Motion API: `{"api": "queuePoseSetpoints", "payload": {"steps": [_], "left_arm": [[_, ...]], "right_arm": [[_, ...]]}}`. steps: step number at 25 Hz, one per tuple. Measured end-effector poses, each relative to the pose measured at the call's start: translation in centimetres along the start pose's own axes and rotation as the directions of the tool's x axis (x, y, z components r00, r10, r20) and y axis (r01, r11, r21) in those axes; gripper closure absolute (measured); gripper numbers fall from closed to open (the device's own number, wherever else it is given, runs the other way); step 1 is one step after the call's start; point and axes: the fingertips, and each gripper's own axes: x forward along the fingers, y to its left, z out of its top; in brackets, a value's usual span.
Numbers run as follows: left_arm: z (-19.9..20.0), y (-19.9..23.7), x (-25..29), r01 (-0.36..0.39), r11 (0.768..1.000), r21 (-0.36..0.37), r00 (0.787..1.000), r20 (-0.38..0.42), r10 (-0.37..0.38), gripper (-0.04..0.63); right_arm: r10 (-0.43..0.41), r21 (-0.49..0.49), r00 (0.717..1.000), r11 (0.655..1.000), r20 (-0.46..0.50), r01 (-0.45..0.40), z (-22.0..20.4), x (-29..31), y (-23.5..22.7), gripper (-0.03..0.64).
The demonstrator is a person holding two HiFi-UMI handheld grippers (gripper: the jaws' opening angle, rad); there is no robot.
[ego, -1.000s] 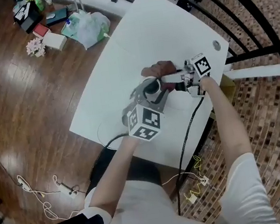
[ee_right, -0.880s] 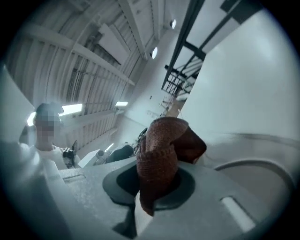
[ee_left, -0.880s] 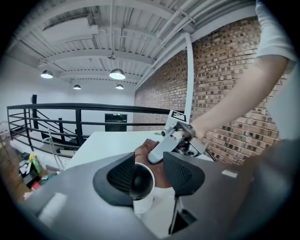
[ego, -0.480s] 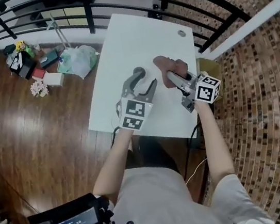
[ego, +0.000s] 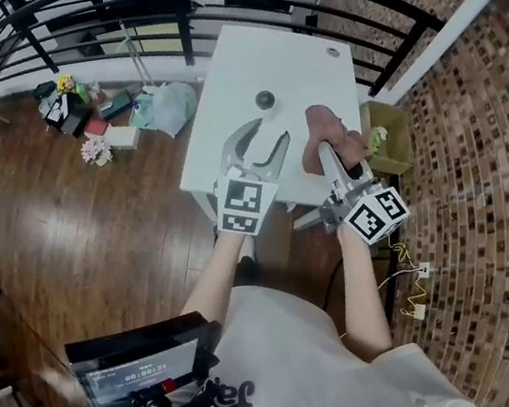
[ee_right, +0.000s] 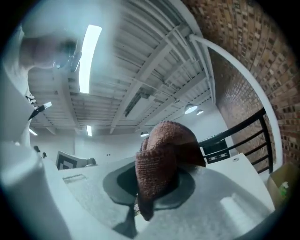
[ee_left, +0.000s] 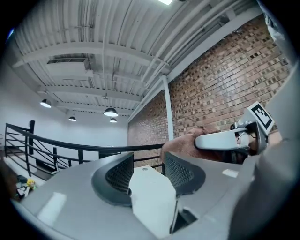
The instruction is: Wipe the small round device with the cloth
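L gripper (ee_left: 146, 164): jaws just been opening, now slightly spread, nothing btwn them, raised over near edge of white table (ego: 242, 57). R gripper (ego: 324, 151): pinching brown knit cloth (ee_right: 159, 154), bunched & drooping over jaws, close beside L gripper. Small round device (ego: 265, 100): sitting on table beyond both grippers, apart from cloth, touched by neither.

L gripper (ego: 270, 133) approx level, jaws just been opening, slightly apart, empty, R gripper (ego: 324, 150) alongside, clamped on cloth (ego: 323, 121), both forearms outstretched
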Motion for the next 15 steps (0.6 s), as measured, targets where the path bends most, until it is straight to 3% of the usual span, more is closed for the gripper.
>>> {"api": "queuePoseSetpoints", "payload": {"steps": [4,9,15], "left_arm": [[-0.2,-4.9,-6.6,0.007,1.000,-0.023,1.000,-0.010,-0.008,0.374],[0.1,-6.6,-14.2,-0.032,0.999,0.012,0.996,-0.086,0.033,0.374],[3.2,-5.8,-18.4,-0.040,0.998,0.044,0.999,-0.004,0.040,0.374]], "right_arm": [[0.009,-0.018,1.000,1.000,0.025,-0.008,-0.9,-5.6,6.4,0.591],[-0.088,-0.047,0.996,0.995,-0.007,0.088,-2.5,-10.1,11.8,0.591],[-0.227,-0.162,0.972,0.959,0.058,0.234,-0.8,-12.7,14.9,0.591]]}}
